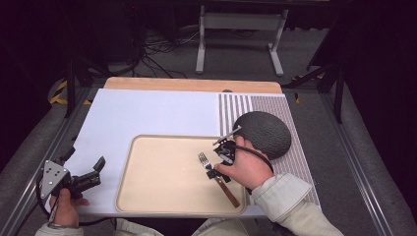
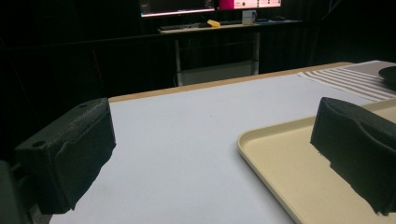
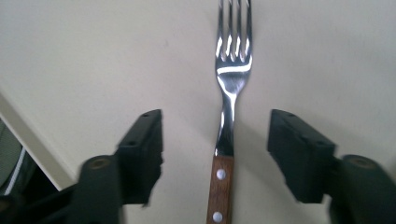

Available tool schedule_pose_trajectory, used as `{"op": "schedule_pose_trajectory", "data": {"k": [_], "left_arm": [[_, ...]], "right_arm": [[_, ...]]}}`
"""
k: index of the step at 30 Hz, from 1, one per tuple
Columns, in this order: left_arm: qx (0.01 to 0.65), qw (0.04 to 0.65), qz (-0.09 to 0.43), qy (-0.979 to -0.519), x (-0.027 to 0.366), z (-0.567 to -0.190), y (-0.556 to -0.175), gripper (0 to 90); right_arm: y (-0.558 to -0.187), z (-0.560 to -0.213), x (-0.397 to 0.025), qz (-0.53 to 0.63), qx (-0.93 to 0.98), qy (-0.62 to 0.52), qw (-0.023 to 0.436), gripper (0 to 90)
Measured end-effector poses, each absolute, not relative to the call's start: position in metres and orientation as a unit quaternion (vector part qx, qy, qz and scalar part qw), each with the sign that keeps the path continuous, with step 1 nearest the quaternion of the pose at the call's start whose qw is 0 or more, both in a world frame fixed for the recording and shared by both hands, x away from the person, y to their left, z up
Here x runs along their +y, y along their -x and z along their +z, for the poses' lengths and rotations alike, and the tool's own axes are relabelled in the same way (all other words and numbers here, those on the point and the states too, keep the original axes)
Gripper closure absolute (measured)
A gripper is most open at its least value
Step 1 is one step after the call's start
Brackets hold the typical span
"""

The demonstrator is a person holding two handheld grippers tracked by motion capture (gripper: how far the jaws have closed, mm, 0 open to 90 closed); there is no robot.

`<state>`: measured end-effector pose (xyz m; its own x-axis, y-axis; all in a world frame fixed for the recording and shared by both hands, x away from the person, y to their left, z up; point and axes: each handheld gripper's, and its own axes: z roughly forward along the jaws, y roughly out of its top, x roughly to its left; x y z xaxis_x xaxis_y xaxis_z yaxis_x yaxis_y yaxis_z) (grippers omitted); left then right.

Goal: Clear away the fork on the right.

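Where the right gripper point(image 3: 215, 154) hangs over the tray point(image 1: 162, 196), we find the fork point(image 3: 229, 88) lying flat between its two parted jaws, touched by neither. In the right gripper view the fork's long axis runs straight up the frame, tines away from the camera and the wooden handle toward it, so the jaws stand one on each side of the neck, just where steel meets wood. We judge that a plain closing of the jaws across this axis would take the fork, the gripper being released and already astride it. In the high view the fork point(image 1: 218, 177) lies on the right part of the tray, slanting from tines at upper left to handle at lower right, under the right hand point(image 1: 248, 167). The left gripper point(image 1: 91, 177) is also released, holds nothing, and rests well apart at the bench's point(image 1: 147, 113) left edge, just beside the tray's rim. A dark round mat point(image 1: 268, 132) lies near, beyond the right hand, clear of the jaws' path. Nothing stands between jaws and fork.
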<state>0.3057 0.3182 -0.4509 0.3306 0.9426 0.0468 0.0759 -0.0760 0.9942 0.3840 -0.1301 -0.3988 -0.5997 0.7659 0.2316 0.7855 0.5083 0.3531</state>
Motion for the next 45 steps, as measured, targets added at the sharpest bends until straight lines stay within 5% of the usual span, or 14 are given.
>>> {"op": "schedule_pose_trajectory", "data": {"k": [7, 15, 26, 32, 37, 45], "left_arm": [[0.415, 0.538, 0.403, -0.613, 0.318, -0.451, -0.306, 0.5], [0.415, 0.538, 0.403, -0.613, 0.318, -0.451, -0.306, 0.5], [0.414, 0.539, 0.403, -0.614, 0.319, -0.450, -0.306, 0.5], [0.413, 0.540, 0.402, -0.614, 0.319, -0.450, -0.306, 0.5], [0.413, 0.540, 0.401, -0.614, 0.319, -0.450, -0.306, 0.5], [0.412, 0.540, 0.402, -0.614, 0.319, -0.450, -0.306, 0.5]], "right_arm": [[-0.388, -0.389, -0.129, -0.275, -0.902, 0.331, -0.036, 17.6], [-0.394, -0.392, -0.120, -0.324, -0.911, 0.242, -0.079, 19.4], [-0.405, -0.411, -0.100, -0.330, -0.924, 0.179, -0.075, 48.2], [-0.412, -0.423, -0.094, -0.305, -0.938, 0.144, -0.079, 74.9], [-0.415, -0.428, -0.093, -0.295, -0.943, 0.129, -0.084, 86.9], [-0.418, -0.436, -0.093, -0.284, -0.947, 0.124, -0.088, 90.0]]}}
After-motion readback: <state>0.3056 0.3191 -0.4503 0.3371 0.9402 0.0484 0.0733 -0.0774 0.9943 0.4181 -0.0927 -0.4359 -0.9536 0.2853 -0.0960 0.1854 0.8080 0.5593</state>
